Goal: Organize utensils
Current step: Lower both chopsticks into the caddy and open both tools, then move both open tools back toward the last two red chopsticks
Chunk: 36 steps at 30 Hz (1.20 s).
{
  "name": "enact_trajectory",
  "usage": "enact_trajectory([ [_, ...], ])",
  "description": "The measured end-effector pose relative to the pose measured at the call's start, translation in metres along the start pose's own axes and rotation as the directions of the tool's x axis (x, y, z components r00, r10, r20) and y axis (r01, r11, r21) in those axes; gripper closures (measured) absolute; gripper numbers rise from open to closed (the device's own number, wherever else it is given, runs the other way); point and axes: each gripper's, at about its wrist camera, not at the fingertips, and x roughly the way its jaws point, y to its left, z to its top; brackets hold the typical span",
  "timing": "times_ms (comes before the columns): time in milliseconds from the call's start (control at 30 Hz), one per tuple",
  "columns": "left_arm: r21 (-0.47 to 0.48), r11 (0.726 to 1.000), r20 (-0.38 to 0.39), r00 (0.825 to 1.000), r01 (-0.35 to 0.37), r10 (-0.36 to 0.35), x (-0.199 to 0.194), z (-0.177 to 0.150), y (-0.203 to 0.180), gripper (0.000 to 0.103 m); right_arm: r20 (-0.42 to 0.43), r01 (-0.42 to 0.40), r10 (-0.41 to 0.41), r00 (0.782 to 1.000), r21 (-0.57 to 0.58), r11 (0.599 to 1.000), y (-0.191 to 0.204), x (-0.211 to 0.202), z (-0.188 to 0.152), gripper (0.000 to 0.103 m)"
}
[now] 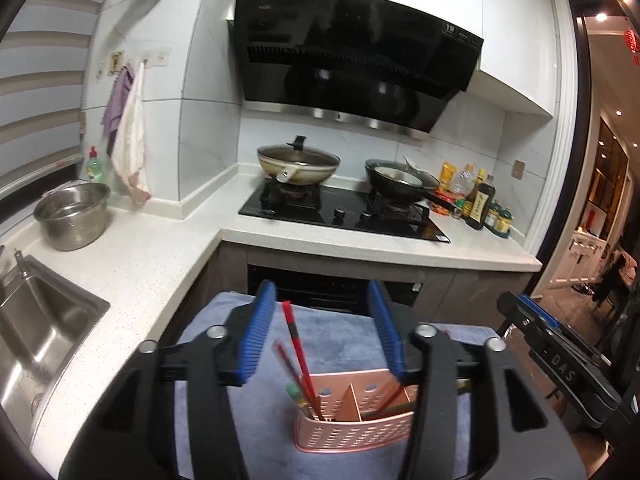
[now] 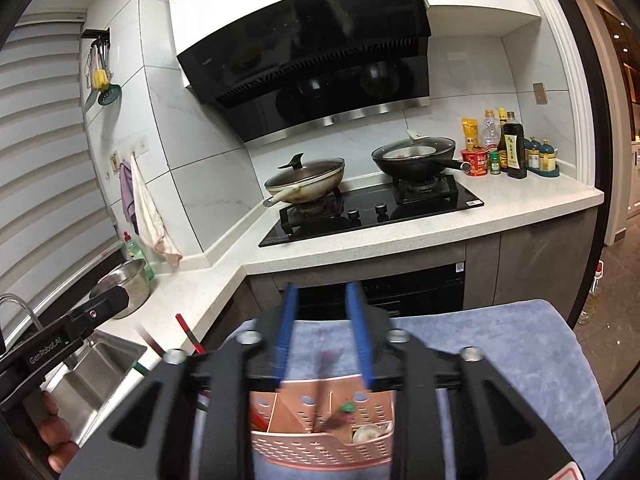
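Note:
A pink perforated utensil holder [image 1: 356, 428] with dividers stands on a blue-grey towel [image 1: 332, 340]. Red chopsticks [image 1: 296, 348] stand in its left compartment, tilted left. My left gripper [image 1: 326, 332] is open above the holder, with nothing between its blue pads. In the right wrist view the holder [image 2: 324, 436] shows chopsticks on the left, a blurred utensil in the middle and a white spoon [image 2: 370, 434] on the right. My right gripper [image 2: 324, 332] is open above it, empty. The left gripper's body [image 2: 60, 340] shows at the left.
A white counter [image 1: 132, 264] holds a steel sink [image 1: 36, 340] and steel colander [image 1: 72, 216]. A gas hob [image 1: 344, 212] carries a lidded wok [image 1: 298, 162] and black pan [image 1: 400, 184]. Sauce bottles [image 1: 480, 204] stand at the right. The towel [image 2: 500, 352] extends rightward.

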Motion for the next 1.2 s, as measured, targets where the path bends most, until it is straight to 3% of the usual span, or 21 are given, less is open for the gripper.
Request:
enact_trajectory([
  [333, 0.022, 1.0, -0.005, 1.0, -0.001, 0.001, -0.019, -0.005, -0.002, 0.055, 0.001, -0.006, 0.006, 1.0, -0.008, 1.0, 0.001, -0.024, -0.003, 0.07],
  [633, 0.024, 1.0, -0.034, 0.999, -0.005, 0.006, -0.045, -0.029, 0.002, 0.055, -0.042, -0.007, 0.005, 0.999, -0.037, 0.999, 0.004, -0.058, -0.032, 0.07],
  [967, 0.054, 0.998, -0.125, 0.992, -0.03, 0.036, -0.081, -0.096, 0.013, 0.055, -0.179, 0.008, -0.019, 0.984, -0.059, 0.998, -0.002, -0.105, -0.111, 0.07],
  [1200, 0.06, 0.998, -0.244, 0.969, -0.023, 0.037, -0.103, -0.163, 0.019, 0.055, -0.331, 0.055, -0.082, 0.94, -0.09, 0.994, -0.009, -0.142, -0.199, 0.07],
])
